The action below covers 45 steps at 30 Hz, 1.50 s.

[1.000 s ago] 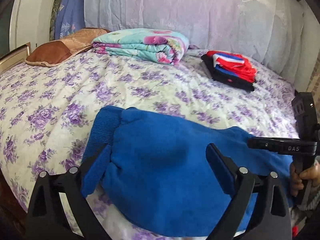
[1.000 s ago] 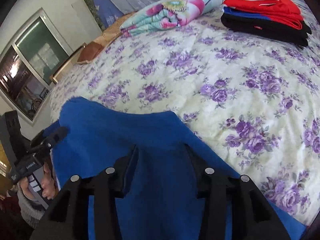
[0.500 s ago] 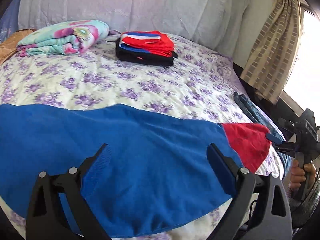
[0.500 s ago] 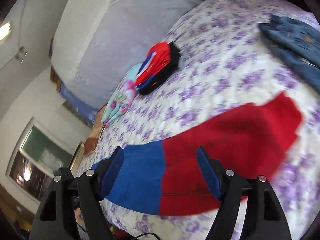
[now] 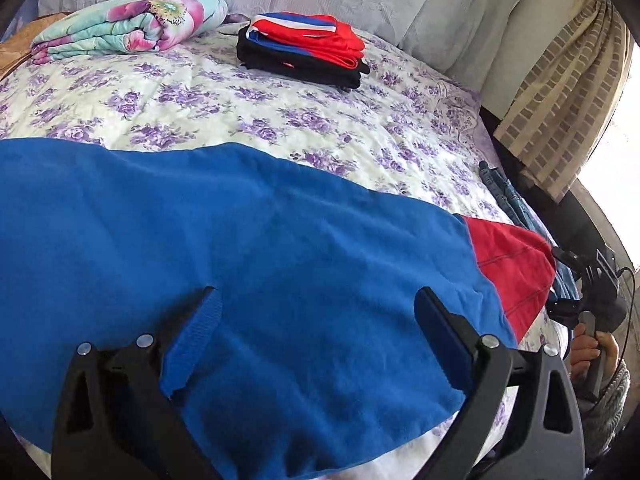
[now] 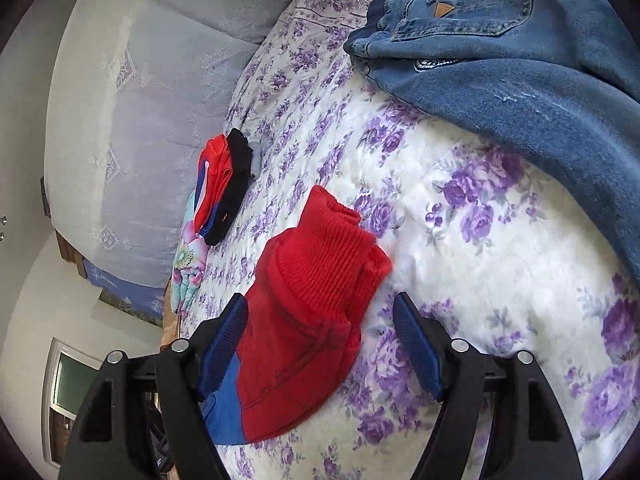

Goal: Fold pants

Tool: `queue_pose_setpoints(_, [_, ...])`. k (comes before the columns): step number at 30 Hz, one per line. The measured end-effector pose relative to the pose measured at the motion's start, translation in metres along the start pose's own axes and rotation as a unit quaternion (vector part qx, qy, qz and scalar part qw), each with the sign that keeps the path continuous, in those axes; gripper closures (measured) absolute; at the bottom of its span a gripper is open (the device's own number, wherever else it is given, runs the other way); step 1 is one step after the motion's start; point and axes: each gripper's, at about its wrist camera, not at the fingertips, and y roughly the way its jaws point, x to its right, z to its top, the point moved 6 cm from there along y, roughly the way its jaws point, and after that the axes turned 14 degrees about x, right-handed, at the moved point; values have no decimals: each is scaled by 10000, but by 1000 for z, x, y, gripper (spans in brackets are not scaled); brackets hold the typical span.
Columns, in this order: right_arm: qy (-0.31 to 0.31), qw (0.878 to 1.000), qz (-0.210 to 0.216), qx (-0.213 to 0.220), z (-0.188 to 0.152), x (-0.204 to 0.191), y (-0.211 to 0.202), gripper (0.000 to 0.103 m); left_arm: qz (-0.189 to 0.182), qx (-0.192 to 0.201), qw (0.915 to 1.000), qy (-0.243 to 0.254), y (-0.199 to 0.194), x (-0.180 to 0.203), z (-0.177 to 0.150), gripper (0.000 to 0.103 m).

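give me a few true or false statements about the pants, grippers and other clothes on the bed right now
1. The blue pants lie spread across the bed. True.
2. The left gripper is clamped shut. False: it is open.
3. The pants end in a red cuff. True.
4. The jeans sit on the folded stack. False: they lie apart, near the bed's edge.
5. The right gripper is open. True.

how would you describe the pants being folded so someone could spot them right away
Start at the bed with the purple-flowered cover. The pants being folded lie spread across its near edge, under both open grippers. Unlike the folded stack of red and black clothes by the headboard and the denim jeans at the side, they are bright blue fleece ending in a red ribbed cuff.
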Motion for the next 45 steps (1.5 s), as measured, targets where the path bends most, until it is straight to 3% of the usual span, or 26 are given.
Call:
queue_pose_setpoints(1, [-141, 9999, -25, 51, 0, -2, 2, 33, 9, 29, 10000, -17, -2, 1, 3, 8])
queue_pose_setpoints(3, [-448, 9989, -117, 116, -4, -4, 4, 51, -11, 107, 9999, -34, -4, 5, 9, 8])
queue_pose_setpoints(4, [-536, 9983, -156, 163, -6, -2, 5, 56, -57, 157, 9999, -33, -5, 9, 13, 8])
queue_pose_setpoints(7, [-573, 9978, -13, 327, -9, -1, 1, 63, -217, 209, 9994, 146, -2, 27, 22, 8])
queue_pose_setpoints(10, [-475, 9977, 121, 458, -9, -1, -1, 71, -199, 25, 9987, 474, 15, 46, 14, 8])
queue_pose_setpoints(13, [-572, 9967, 165, 559, -8, -9, -5, 74, 365, -440, 9943, 895, 47, 48, -9, 8])
queue_pose_setpoints(15, [-696, 9955, 167, 625, -6, -17, -7, 75, 533, -340, 9913, 1156, 47, 52, -10, 7])
queue_pose_setpoints(17, [-850, 9938, 163, 693, -4, -27, -10, 75, 455, -321, 9931, 1035, 42, 49, -7, 7])
queue_pose_setpoints(20, [-1102, 9905, 184, 800, -3, -46, -16, 77, 3, -54, 9992, 395, 16, 31, 8, 7])
queue_pose_setpoints(22, [-1271, 9879, 184, 864, -2, -60, -19, 77, 105, 342, 9992, 189, -11, 8, 24, 7])
queue_pose_setpoints(26, [-2025, 9742, 246, 963, -11, -109, -15, 78, 874, 913, 9920, -39, -67, -53, 48, 6])
queue_pose_setpoints(30, [-2792, 9551, 603, 787, -43, -172, 3, 79, 1509, 1272, 9791, -486, -119, -111, 58, 6])
queue_pose_setpoints(33, [-3439, 9338, 873, 457, -88, -215, 30, 81, 1641, 1539, 9707, -846, -144, -138, 65, 5])
queue_pose_setpoints(35, [-3966, 9128, 962, 144, -128, -235, 53, 83, 1700, 1611, 9671, -988, -151, -148, 66, 5])
queue_pose_setpoints(38, [-4904, 8636, 820, -840, -201, -242, 91, 82, 1671, 1559, 9680, -1036, -149, -152, 62, 5])
queue_pose_setpoints(40, [-5074, 8509, 895, -1029, -225, -238, 88, 75, 1632, 1512, 9693, -1051, -148, -155, 57, 5])
queue_pose_setpoints(42, [-4860, 8587, 1275, -1007, -221, -242, 72, 41, 1586, 1501, 9702, -1055, -148, -157, 55, 5])
queue_pose_setpoints(45, [-4302, 8848, 1565, -870, -192, -248, 47, 38, 1564, 1495, 9696, -1141, -147, -162, 52, 5])
